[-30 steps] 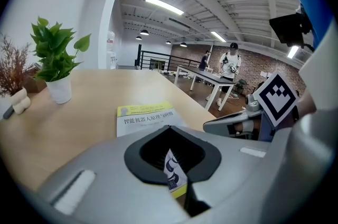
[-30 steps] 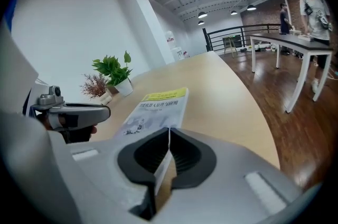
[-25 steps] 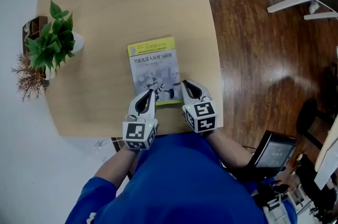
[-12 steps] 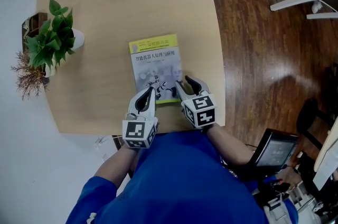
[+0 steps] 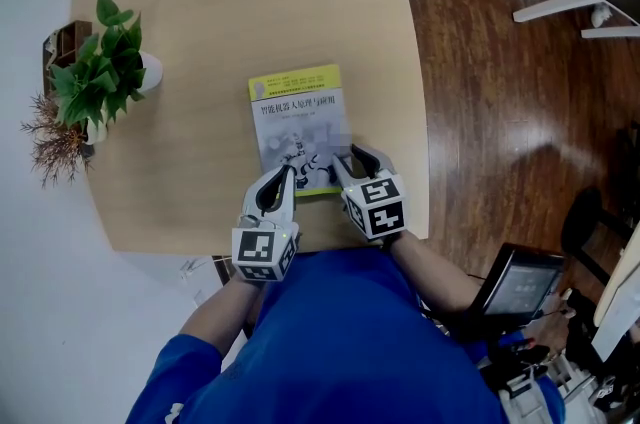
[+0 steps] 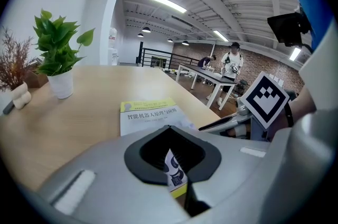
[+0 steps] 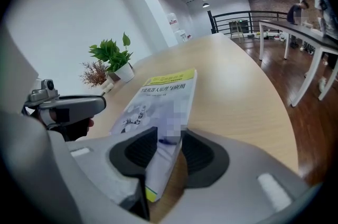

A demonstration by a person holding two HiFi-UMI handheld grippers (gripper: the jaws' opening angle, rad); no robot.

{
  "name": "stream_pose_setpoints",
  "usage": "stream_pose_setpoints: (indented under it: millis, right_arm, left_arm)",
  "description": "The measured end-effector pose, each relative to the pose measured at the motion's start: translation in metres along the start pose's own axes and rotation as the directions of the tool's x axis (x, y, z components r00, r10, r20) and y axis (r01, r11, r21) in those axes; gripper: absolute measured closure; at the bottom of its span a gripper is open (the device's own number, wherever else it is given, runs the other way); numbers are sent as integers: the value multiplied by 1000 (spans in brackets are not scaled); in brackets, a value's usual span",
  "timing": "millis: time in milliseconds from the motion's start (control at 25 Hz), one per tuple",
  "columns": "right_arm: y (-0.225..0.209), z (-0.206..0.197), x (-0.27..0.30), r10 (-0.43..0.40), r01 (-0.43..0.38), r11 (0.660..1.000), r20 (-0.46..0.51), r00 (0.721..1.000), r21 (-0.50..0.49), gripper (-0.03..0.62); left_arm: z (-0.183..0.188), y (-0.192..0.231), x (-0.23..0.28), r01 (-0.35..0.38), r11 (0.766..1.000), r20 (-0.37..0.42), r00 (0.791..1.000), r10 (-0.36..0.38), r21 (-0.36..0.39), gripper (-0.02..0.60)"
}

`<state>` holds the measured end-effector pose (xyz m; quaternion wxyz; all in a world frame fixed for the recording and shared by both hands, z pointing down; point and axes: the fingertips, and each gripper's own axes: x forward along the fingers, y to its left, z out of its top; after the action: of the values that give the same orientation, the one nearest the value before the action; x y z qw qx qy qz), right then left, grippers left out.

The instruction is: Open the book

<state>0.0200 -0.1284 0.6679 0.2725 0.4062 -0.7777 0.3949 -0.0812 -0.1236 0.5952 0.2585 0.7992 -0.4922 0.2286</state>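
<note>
A closed book point(image 5: 298, 127) with a yellow-and-grey cover lies flat on the wooden table point(image 5: 200, 2). My left gripper point(image 5: 286, 174) is shut, and its joined tips rest on the book's near left corner; the book point(image 6: 148, 114) shows past them in the left gripper view. My right gripper point(image 5: 352, 156) stands at the near right corner. Its jaws have just been opening and now stand wide apart. The book's point(image 7: 163, 96) right edge and corner lie between them point(image 7: 169, 137), slightly raised off the table, with no clear squeeze from the pads.
A potted green plant point(image 5: 105, 62) and a dried plant point(image 5: 55, 147) stand at the table's left edge. The table's near edge runs just under both grippers. To the right is dark wooden floor point(image 5: 500, 112), with a small screen point(image 5: 520, 290) at the lower right.
The right gripper has swung a little left onto the book's right corner and its jaws have spread apart. The left gripper has stayed put.
</note>
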Motion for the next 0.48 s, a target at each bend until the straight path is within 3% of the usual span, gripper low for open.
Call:
stream_pose_setpoints:
  millis: [480]
  right_arm:
    - [4,7,-10,-17,17,998,1,1000,-67,451]
  left_arm:
    - [5,-1,-2,-2,1000,19,1000,2,3,575]
